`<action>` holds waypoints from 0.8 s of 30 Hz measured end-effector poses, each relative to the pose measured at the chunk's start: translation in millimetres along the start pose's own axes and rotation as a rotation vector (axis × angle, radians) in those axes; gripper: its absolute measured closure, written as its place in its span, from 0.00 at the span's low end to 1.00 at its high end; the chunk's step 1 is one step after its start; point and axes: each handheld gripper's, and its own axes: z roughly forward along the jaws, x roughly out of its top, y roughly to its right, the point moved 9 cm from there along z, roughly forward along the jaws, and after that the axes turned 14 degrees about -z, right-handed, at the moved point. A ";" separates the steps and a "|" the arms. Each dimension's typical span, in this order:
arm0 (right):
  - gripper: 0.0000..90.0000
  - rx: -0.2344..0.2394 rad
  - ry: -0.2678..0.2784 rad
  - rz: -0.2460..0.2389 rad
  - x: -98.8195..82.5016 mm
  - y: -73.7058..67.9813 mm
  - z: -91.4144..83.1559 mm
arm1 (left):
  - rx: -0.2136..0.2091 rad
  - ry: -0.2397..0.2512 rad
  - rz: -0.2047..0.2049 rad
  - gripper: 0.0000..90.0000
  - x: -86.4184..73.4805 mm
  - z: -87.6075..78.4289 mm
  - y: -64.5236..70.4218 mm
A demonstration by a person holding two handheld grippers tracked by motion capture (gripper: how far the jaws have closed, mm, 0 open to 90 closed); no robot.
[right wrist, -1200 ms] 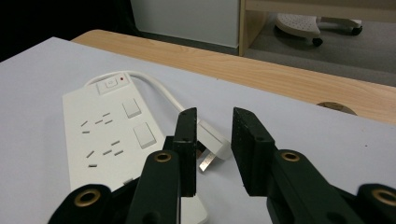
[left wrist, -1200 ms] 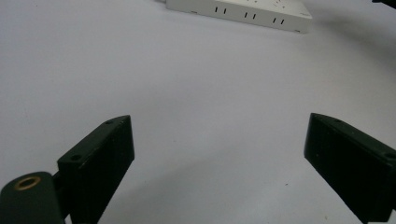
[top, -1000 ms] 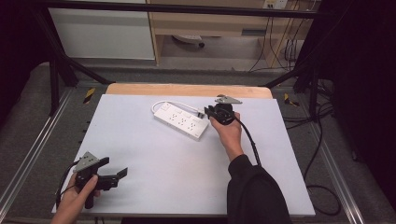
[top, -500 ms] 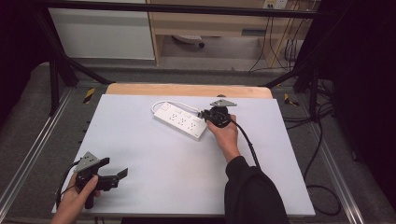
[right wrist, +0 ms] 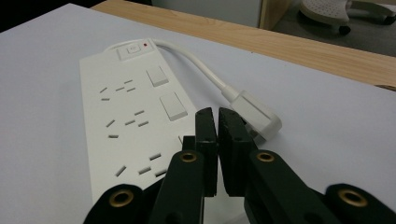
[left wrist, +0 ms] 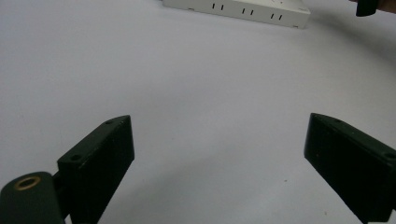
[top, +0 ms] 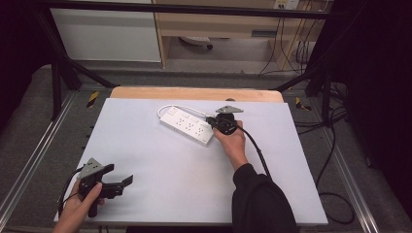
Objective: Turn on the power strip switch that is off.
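A white power strip [top: 187, 125] lies slantwise at the back middle of the white table top [top: 160, 194]; it also shows as the power strip [left wrist: 238, 9] and the power strip [right wrist: 126, 126]. Its cord curls round to a white plug [right wrist: 254, 112] lying beside it. My right gripper [top: 211, 120] hovers over the strip's right end. Its jaws have just been closing and now stand together with nothing between them, so the right gripper [right wrist: 218, 114] is shut. My left gripper [top: 119, 174] rests low at the front left, and in its own view the left gripper [left wrist: 217, 140] is wide open and empty.
A wooden table edge [top: 194, 93] runs along the back. Metal frame rails [top: 29, 165] flank both sides. The right gripper's black cable [top: 257, 153] trails back along the forearm. Bare white surface lies between the two grippers.
The right gripper has edged slightly left over the strip's end. The left hand and its gripper have stayed put.
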 end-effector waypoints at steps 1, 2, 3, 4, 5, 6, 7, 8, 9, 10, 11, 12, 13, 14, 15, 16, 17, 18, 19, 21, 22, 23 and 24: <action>0.98 0.000 0.000 0.000 0.0 0.0 0.0 | 0.001 0.000 0.000 0.09 0.0 -0.1 0.0; 0.98 0.003 0.003 0.003 0.0 -1.1 0.5 | 0.001 0.000 0.001 0.09 0.0 -0.1 0.0; 0.98 0.003 0.003 0.003 0.0 -1.1 0.5 | 0.001 0.000 0.001 0.09 0.0 -0.1 0.0; 0.98 0.008 0.004 0.010 -0.1 -2.3 1.2 | 0.001 0.000 0.001 0.09 0.0 -0.1 0.0; 0.98 0.008 0.004 0.009 -0.5 -2.4 1.6 | -0.001 0.000 0.000 0.09 0.0 0.0 0.1; 0.98 0.009 0.003 0.008 -0.7 -2.7 2.0 | 0.000 0.000 0.001 0.09 0.1 -0.1 -0.1; 0.98 0.009 0.003 0.008 -0.7 -2.7 2.0 | 0.000 0.001 0.000 0.09 0.2 -0.2 -0.1; 0.98 0.009 0.002 0.006 -1.2 -2.7 2.6 | 0.000 0.001 0.001 0.09 0.2 -0.2 -0.2; 0.99 0.010 0.001 0.008 -1.6 -3.0 3.0 | 0.001 0.001 0.000 0.09 0.2 -0.3 -0.2; 0.99 0.012 0.001 0.011 -1.9 -3.7 3.6 | 0.000 0.001 0.000 0.09 0.2 -0.3 -0.2; 0.99 0.013 -0.002 0.006 -2.8 -4.3 5.1 | 0.001 0.001 0.000 0.09 0.2 -0.2 -0.3; 0.99 0.013 -0.002 0.006 -2.8 -4.3 5.1 | 0.001 0.001 0.000 0.09 0.2 -0.1 -0.4; 0.99 0.013 -0.004 0.004 -3.1 -4.5 6.0 | 0.001 0.001 0.001 0.09 0.2 -0.1 -0.3; 0.99 0.013 -0.004 0.006 -3.3 -5.2 7.6 | 0.001 0.000 0.001 0.09 0.1 -0.2 -0.2; 0.99 0.012 -0.002 0.010 -3.1 -5.5 8.6 | 0.001 0.000 0.002 0.09 0.1 -0.2 -0.1; 0.99 0.012 -0.002 0.015 -3.3 -5.9 9.6 | 0.002 0.000 0.002 0.09 0.1 -0.1 -0.1; 0.99 0.013 0.001 0.018 -3.4 -6.3 10.7 | 0.001 0.000 0.001 0.09 0.0 -0.1 0.0; 0.99 0.013 0.001 0.018 -3.4 -6.3 10.7 | 0.000 0.000 0.001 0.09 0.0 -0.1 0.0; 0.99 0.016 0.001 0.025 -3.8 -6.8 11.6 | 0.001 0.000 0.001 0.09 0.0 -0.1 -0.3; 0.99 0.014 -0.003 0.022 -5.2 -7.2 14.1 | 0.002 0.001 0.000 0.09 0.1 -0.2 -0.5; 0.99 0.014 -0.004 0.024 -5.7 -7.3 15.0 | 0.002 0.001 -0.001 0.09 0.1 -0.2 -0.5; 1.00 0.011 -0.001 0.030 -5.9 -7.1 16.5 | 0.001 0.001 -0.001 0.09 0.1 -0.2 -0.5; 1.00 0.011 -0.001 0.030 -5.9 -7.1 16.5 | 0.001 0.001 0.000 0.09 0.1 -0.2 -0.5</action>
